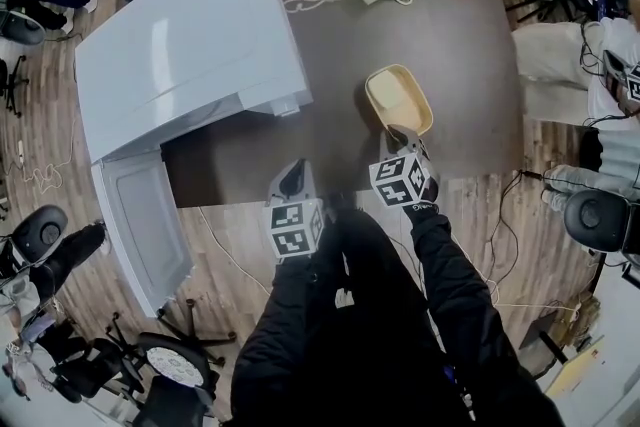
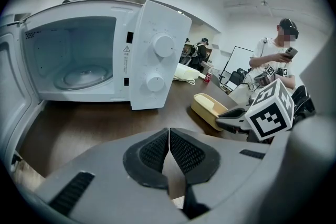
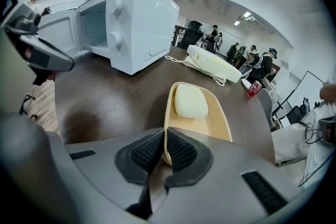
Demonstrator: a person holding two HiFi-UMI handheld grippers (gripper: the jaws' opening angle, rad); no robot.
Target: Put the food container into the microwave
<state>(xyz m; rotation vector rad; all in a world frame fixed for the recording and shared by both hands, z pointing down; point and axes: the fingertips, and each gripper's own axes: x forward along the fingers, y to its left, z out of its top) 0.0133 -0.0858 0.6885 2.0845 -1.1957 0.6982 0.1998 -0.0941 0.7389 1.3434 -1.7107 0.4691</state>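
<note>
**Dark table (image 1: pixel 450 65): food container (image 1: pixel 398 100) pinched by its rim**

On the brown wood, the beige food container sits near the front edge with a pale block (image 3: pixel 190 100) lying inside it. The right gripper (image 3: pixel 164 150) has its jaws clamped on the container's near rim. Beside it, the left gripper (image 2: pixel 169 150) hovers with its jaws pressed together on nothing. Farther left, the white microwave (image 2: pixel 105 55) stands well apart from the container, its door (image 1: pixel 145 225) swung wide.

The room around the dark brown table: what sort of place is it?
Probably a shared office or lab, not a kitchen: black swivel chairs and loose cables on the wood-look floor, several people in the background, and a white microwave on the dark brown table.
</note>
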